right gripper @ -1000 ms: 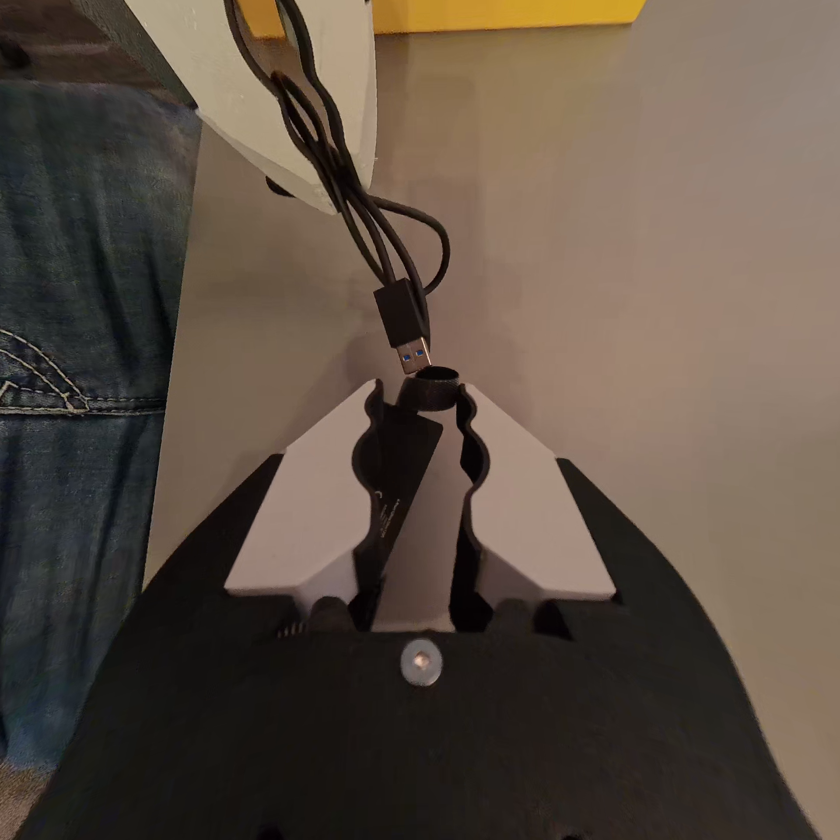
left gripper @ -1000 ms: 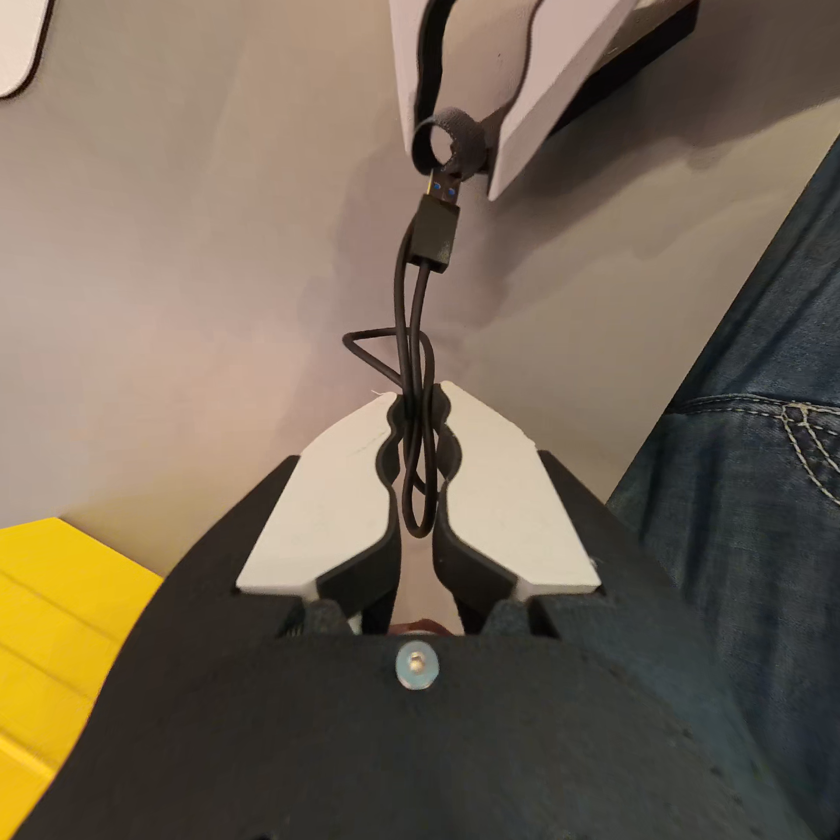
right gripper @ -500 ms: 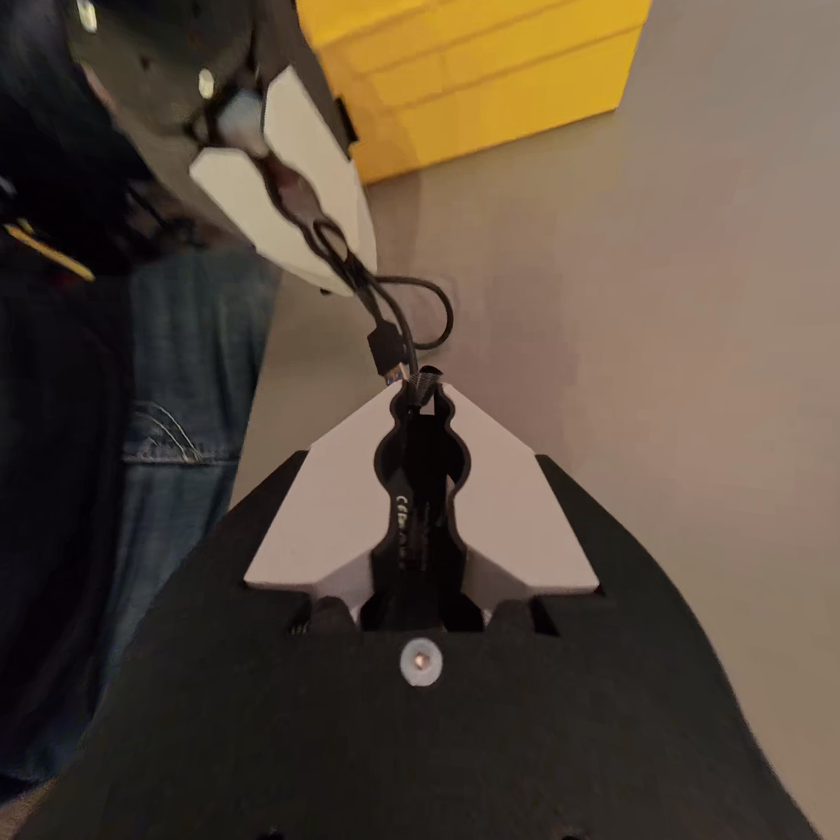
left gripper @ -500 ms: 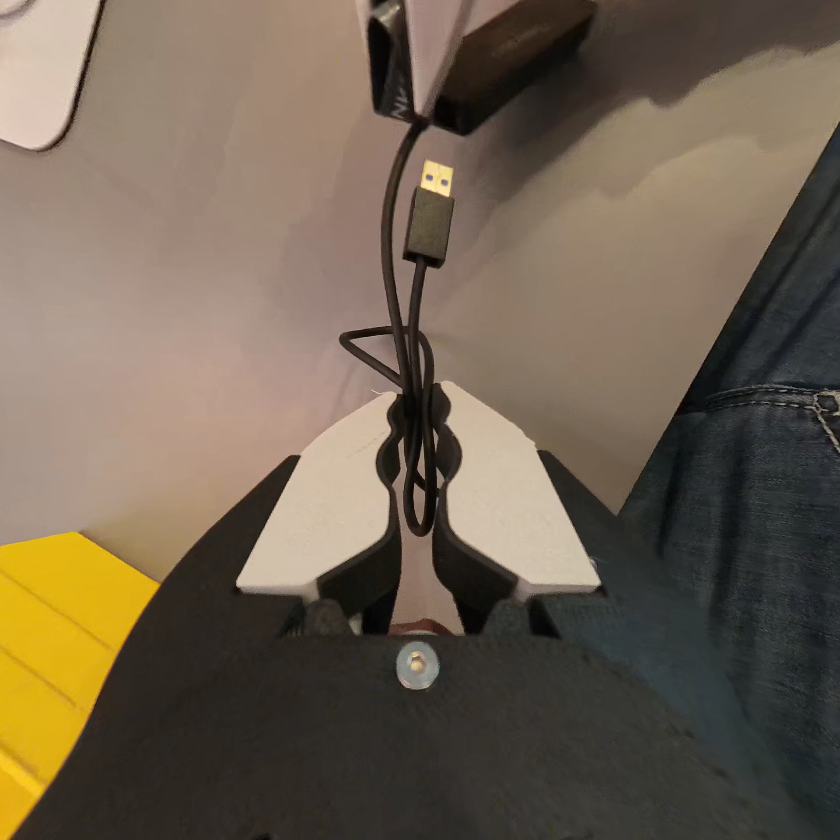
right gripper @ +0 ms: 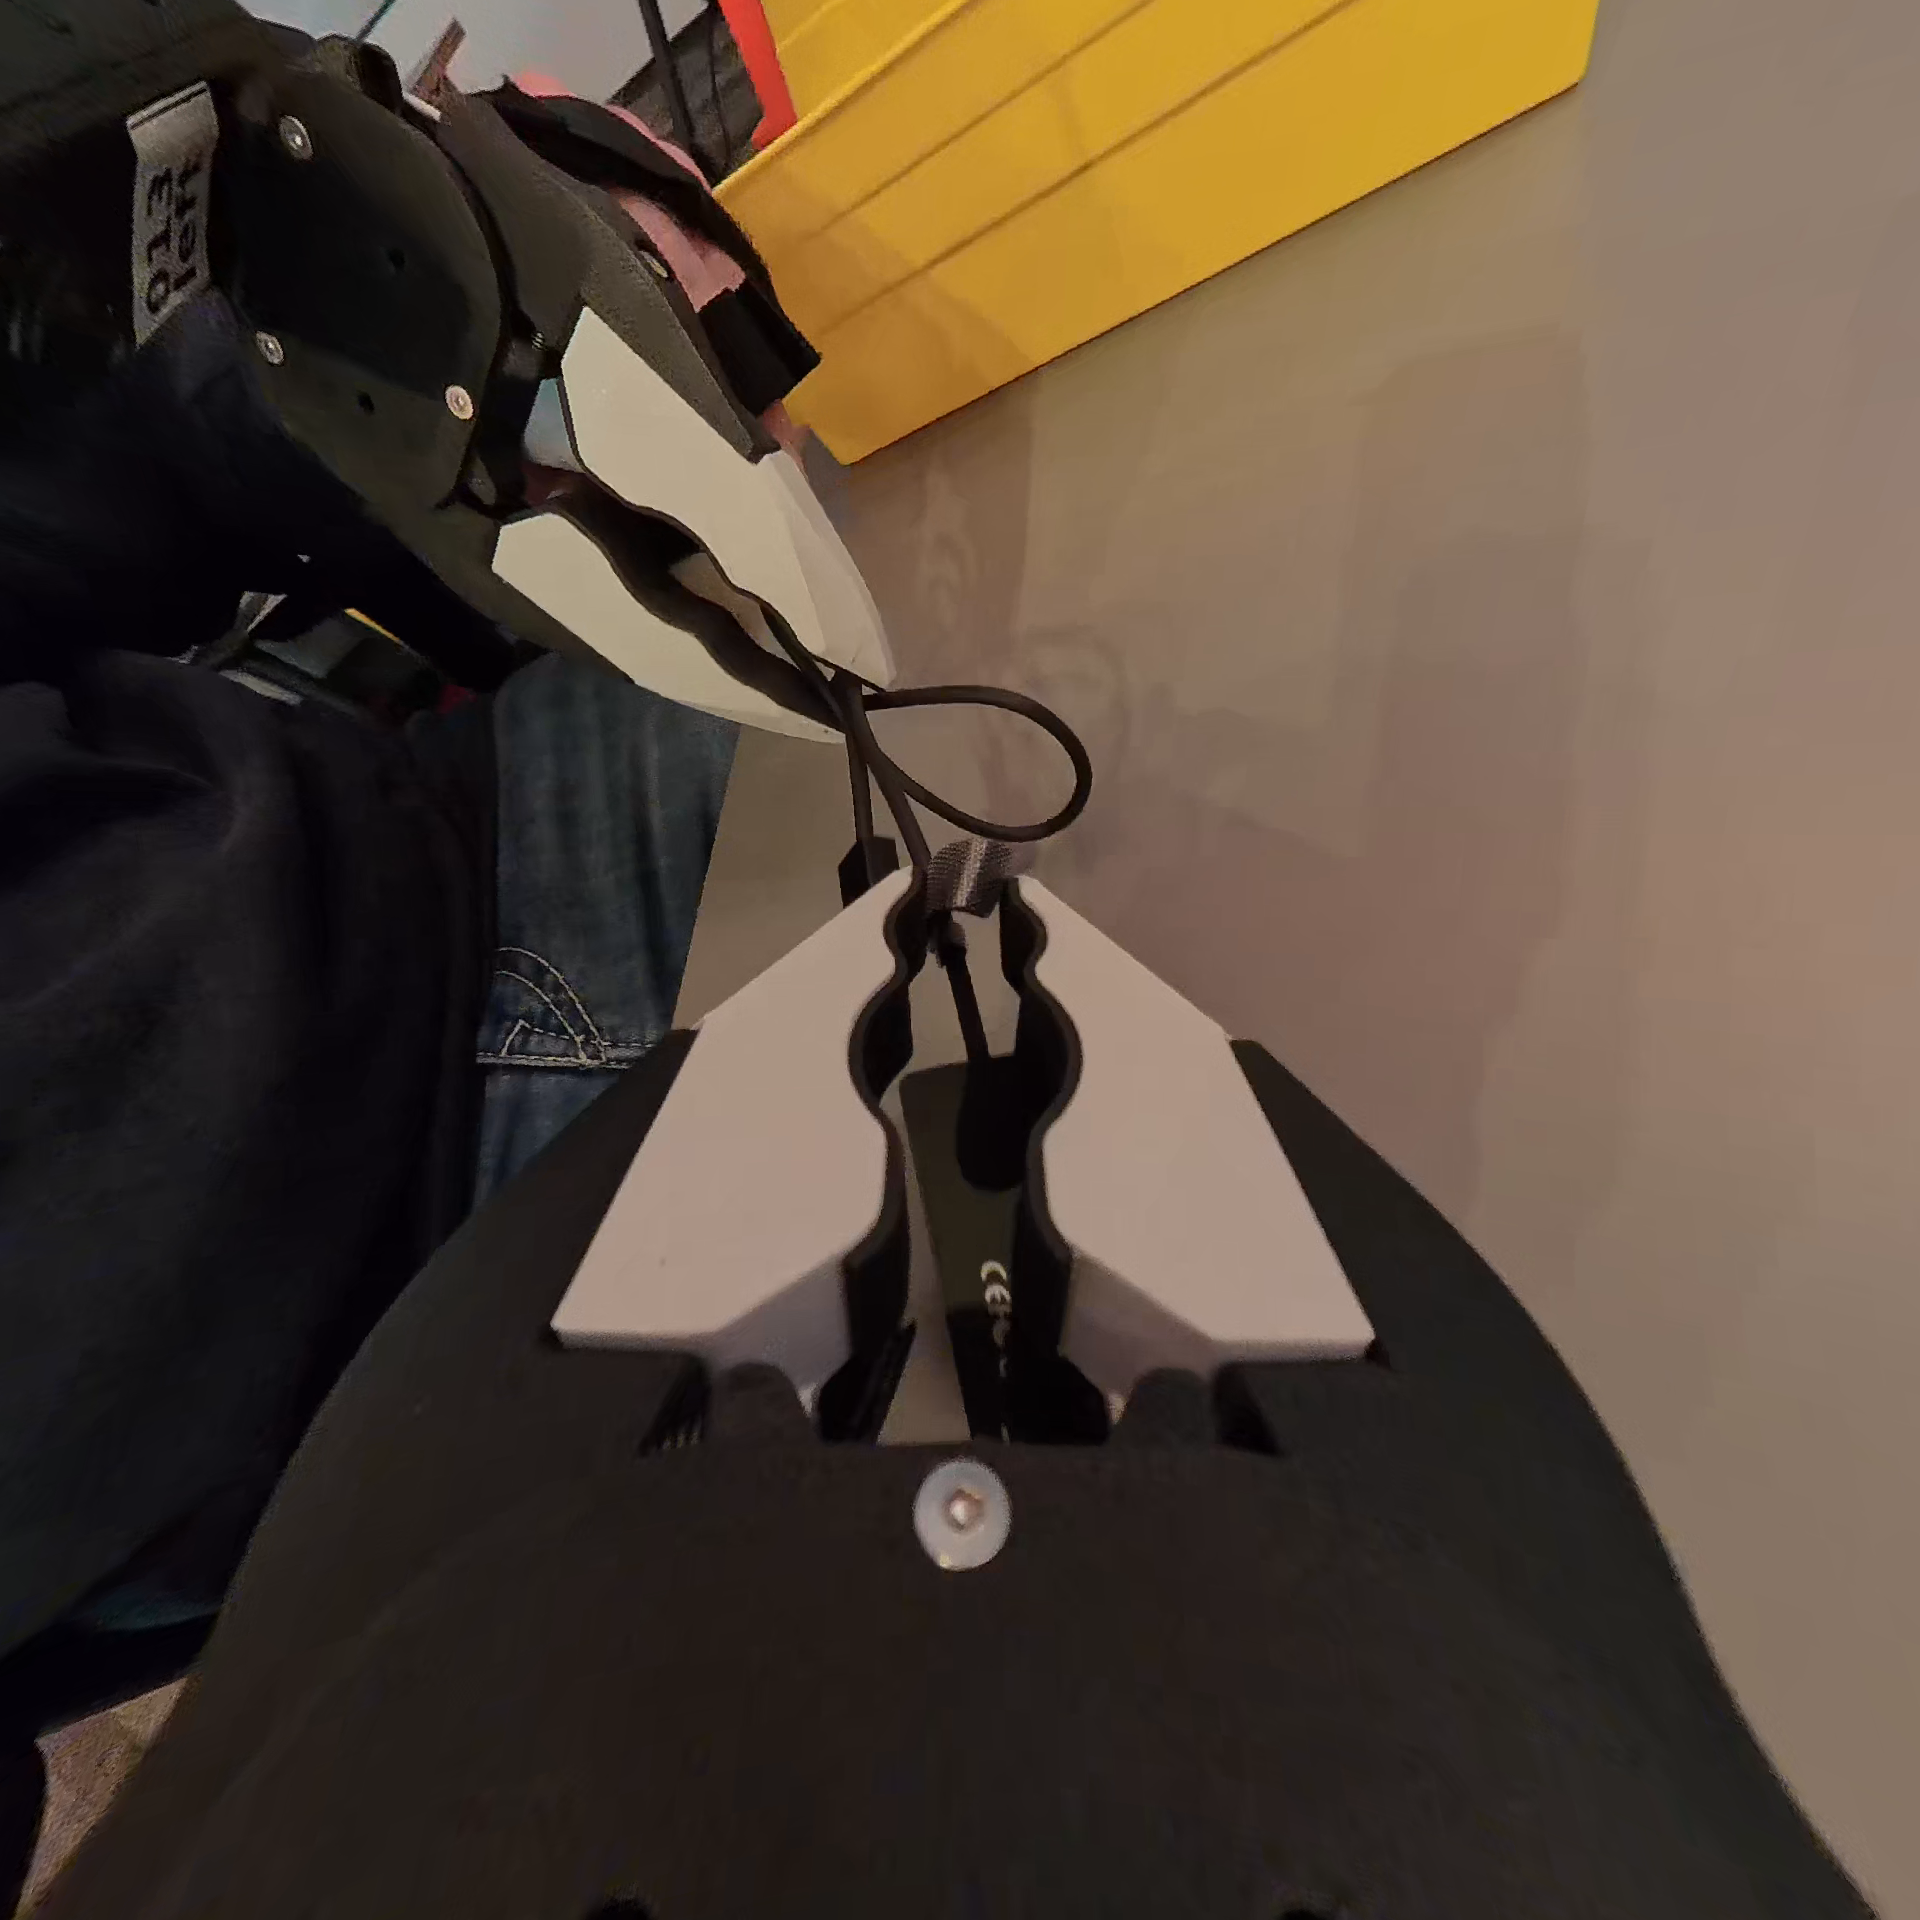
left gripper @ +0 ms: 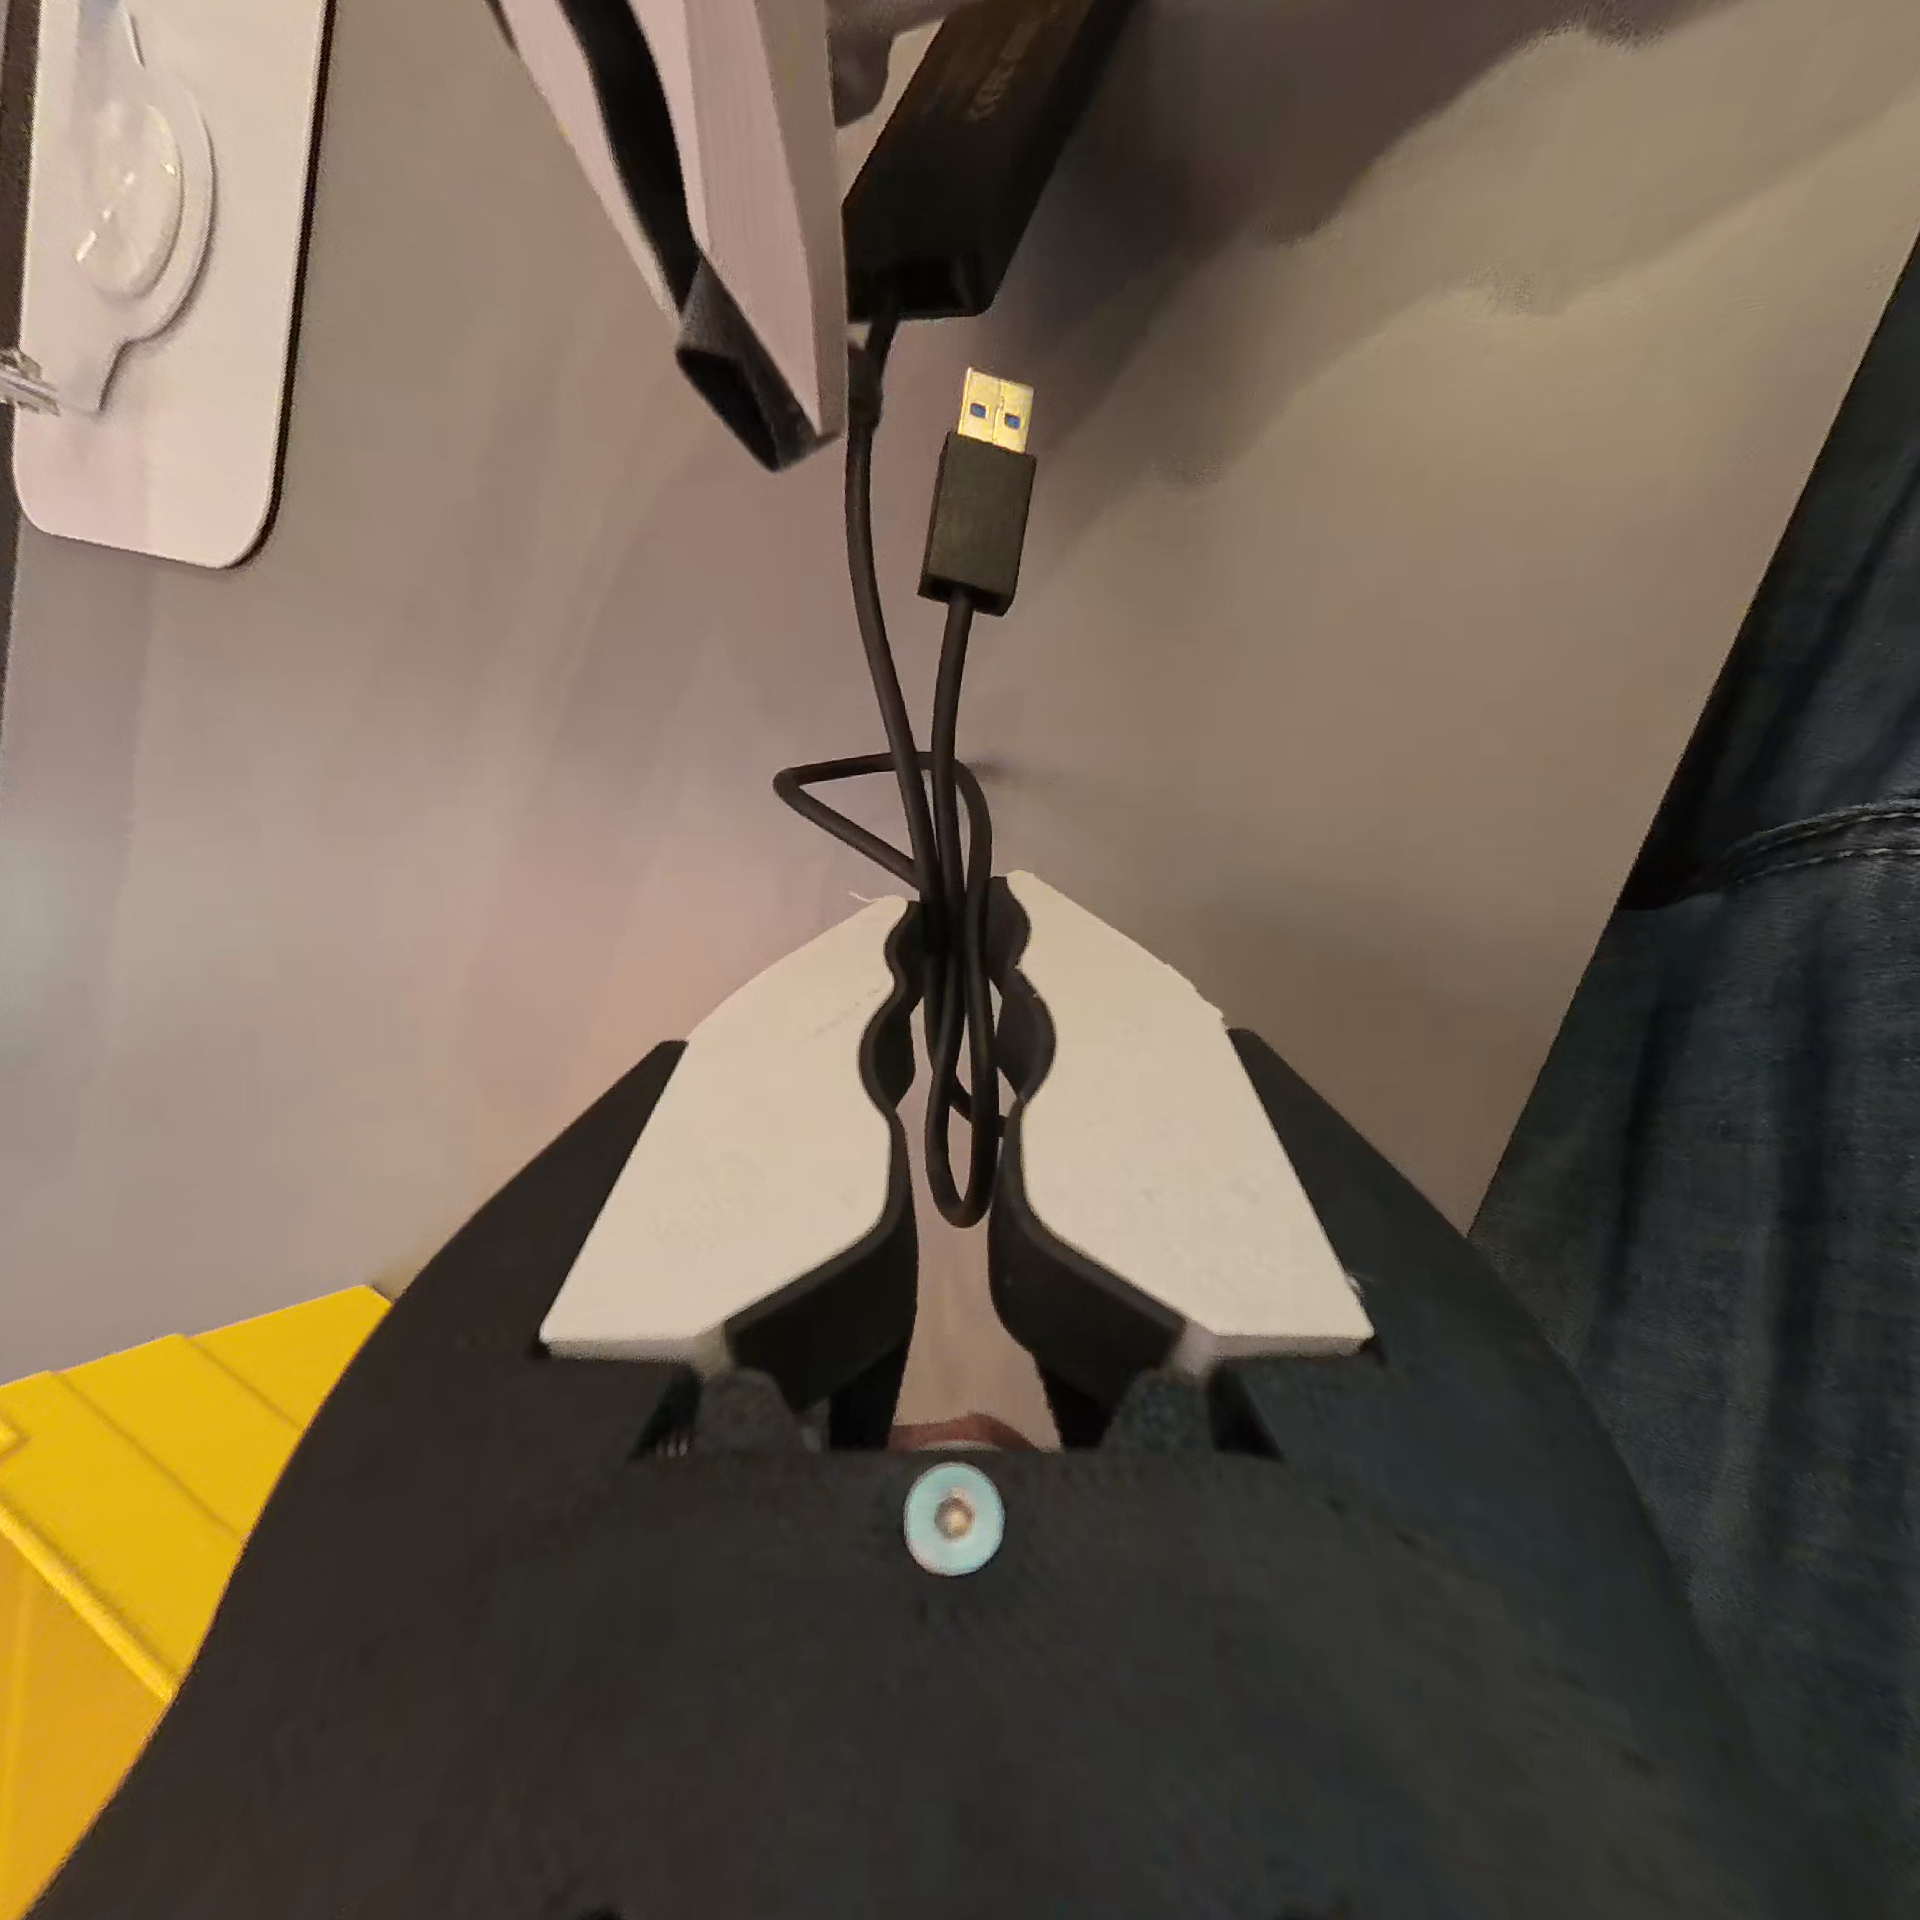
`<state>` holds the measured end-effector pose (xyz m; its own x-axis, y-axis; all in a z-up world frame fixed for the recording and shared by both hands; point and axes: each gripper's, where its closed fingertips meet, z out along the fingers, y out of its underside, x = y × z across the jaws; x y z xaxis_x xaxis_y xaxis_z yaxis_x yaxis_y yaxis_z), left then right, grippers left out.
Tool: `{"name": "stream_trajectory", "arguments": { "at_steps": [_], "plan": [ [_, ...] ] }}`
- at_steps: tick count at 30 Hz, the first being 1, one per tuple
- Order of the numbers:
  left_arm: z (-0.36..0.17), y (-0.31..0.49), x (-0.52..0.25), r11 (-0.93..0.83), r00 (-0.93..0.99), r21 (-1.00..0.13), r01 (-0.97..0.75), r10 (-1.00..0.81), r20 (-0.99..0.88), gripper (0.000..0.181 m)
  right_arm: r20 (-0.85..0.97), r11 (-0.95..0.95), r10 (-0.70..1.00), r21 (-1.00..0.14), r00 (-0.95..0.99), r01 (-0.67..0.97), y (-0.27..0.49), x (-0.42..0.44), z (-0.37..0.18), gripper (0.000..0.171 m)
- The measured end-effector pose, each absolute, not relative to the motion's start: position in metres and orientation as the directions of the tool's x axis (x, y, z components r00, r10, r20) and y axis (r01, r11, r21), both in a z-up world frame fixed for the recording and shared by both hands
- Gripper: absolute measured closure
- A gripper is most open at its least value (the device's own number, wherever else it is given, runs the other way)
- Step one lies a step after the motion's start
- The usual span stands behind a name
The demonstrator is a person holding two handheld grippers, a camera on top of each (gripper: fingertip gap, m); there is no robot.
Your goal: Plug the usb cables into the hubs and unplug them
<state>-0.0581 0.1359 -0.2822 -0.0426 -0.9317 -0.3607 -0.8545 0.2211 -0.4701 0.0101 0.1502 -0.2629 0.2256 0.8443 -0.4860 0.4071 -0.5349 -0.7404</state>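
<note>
My left gripper [left gripper: 956,899] is shut on the bunched loops of a black USB cable [left gripper: 940,748], held above the grey table [left gripper: 416,727]. The cable's USB-A plug [left gripper: 982,499] sticks out ahead, bare metal tip forward and in no port. Just beyond it, a white finger [left gripper: 758,187] of the right gripper and the black hub [left gripper: 966,156] show. In the right wrist view, my right gripper [right gripper: 961,899] is shut on the hub [right gripper: 997,1226], with a velcro strap [right gripper: 971,878] at its tips. The left gripper [right gripper: 862,686] is at upper left, the plug [right gripper: 868,862] half hidden.
A yellow bin stands on the table [right gripper: 1143,208] and shows at the lower left of the left wrist view [left gripper: 125,1507]. A white plate with a clear plastic part [left gripper: 156,281] lies far left. A person in jeans [left gripper: 1766,1039] is at the table edge. Left tips to right tips: about 8 cm.
The right gripper has turned and drawn back with the hub. The plug tip, earlier at the velcro loop, now stands free beside the hub's end. The left gripper kept hold of the cable.
</note>
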Motion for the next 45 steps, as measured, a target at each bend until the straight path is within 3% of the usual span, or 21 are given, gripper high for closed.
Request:
{"name": "stream_trajectory", "arguments": {
  "at_steps": [1,13,18,25,27,33,38,45],
  "plan": [
    [-0.282,0.135,-0.057,0.228,-0.047,-0.469,-0.853,-0.93,-0.365,0.171,-0.491,-0.533,0.845,-0.738,0.213,0.415,0.149,0.007,-0.262,0.16],
    [-0.281,0.132,-0.049,0.326,-0.115,-0.402,-0.856,-0.877,-0.466,0.171,-0.389,-0.388,0.913,-0.728,0.125,0.566,0.131,-0.029,-0.262,0.154],
    [-0.283,0.131,-0.05,0.323,-0.12,-0.392,-0.861,-0.879,-0.461,0.171,-0.449,-0.444,0.886,-0.741,0.12,0.504,0.137,-0.023,-0.247,0.128],
    [-0.284,0.13,-0.052,0.268,-0.087,-0.434,-0.86,-0.916,-0.392,0.171,-0.097,-0.177,0.983,-0.745,0.159,0.643,0.129,0.016,-0.253,0.14],
    [-0.285,0.128,-0.051,0.241,-0.075,-0.459,-0.855,-0.933,-0.351,0.171,0.024,-0.081,0.988,-0.763,0.154,0.641,0.124,0.016,-0.249,0.151],
    [-0.286,0.126,-0.051,0.109,0.003,-0.533,-0.839,-0.979,-0.205,0.171,0.322,0.068,0.91,-0.735,0.26,0.674,0.127,0.003,-0.253,0.15],
    [-0.288,0.123,-0.05,0.085,0.008,-0.542,-0.836,-0.986,-0.167,0.171,0.421,0.048,0.83,-0.708,0.366,0.704,0.136,-0.001,-0.263,0.159],
    [-0.29,0.122,-0.051,0.087,0.004,-0.539,-0.838,-0.986,-0.165,0.171,0.318,-0.019,0.868,-0.747,0.382,0.665,0.143,-0.008,-0.271,0.16]
  ]
}}
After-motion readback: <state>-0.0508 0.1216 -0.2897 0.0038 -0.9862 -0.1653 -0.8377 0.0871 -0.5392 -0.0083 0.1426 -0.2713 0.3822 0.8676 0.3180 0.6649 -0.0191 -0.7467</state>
